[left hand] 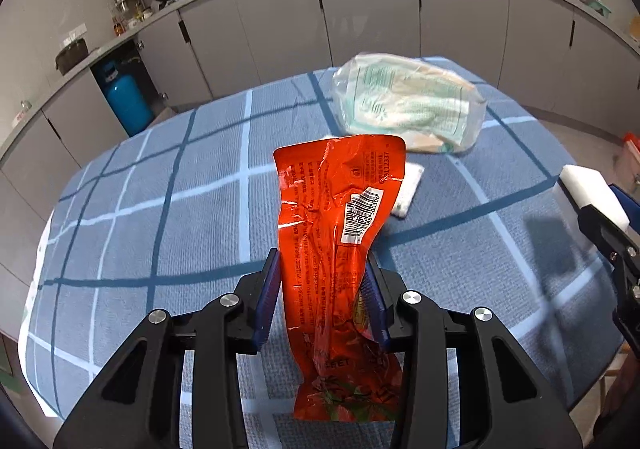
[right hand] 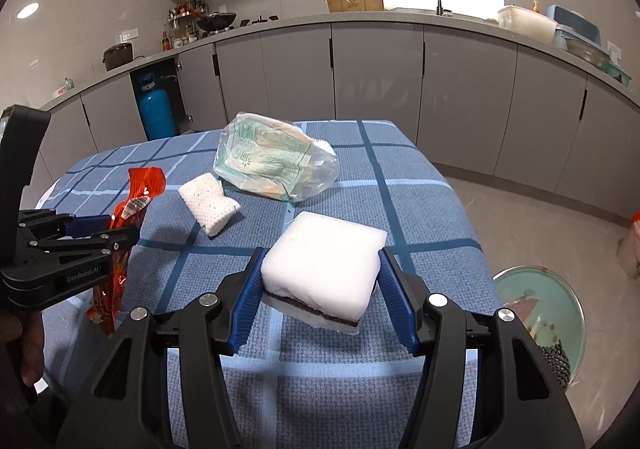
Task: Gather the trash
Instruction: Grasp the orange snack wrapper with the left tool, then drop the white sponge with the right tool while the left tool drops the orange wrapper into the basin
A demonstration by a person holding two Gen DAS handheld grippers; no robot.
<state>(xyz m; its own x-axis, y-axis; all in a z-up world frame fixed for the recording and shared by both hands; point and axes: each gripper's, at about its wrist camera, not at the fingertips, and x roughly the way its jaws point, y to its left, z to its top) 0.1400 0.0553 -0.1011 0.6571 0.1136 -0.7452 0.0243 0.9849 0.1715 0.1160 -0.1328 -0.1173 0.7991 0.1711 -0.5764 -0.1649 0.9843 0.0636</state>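
My left gripper (left hand: pixel 323 289) is shut on an orange-red snack wrapper (left hand: pixel 336 209) and holds it upright above the blue checked tablecloth (left hand: pixel 160 209). The wrapper also shows in the right wrist view (right hand: pixel 132 205), with the left gripper (right hand: pixel 96 233) at the left. My right gripper (right hand: pixel 320 289) is shut on a white sponge with a dark underside (right hand: pixel 324 265), above the table. The sponge shows at the right edge of the left wrist view (left hand: pixel 592 193). A clear plastic bag with green print (right hand: pixel 272 161) and a folded white cloth (right hand: pixel 208 203) lie on the table.
A round bin with a pale green liner (right hand: pixel 540 317) stands on the floor to the right of the table. Grey kitchen cabinets (right hand: pixel 376 69) run behind the table. A blue gas cylinder (right hand: pixel 154 109) stands at the back left.
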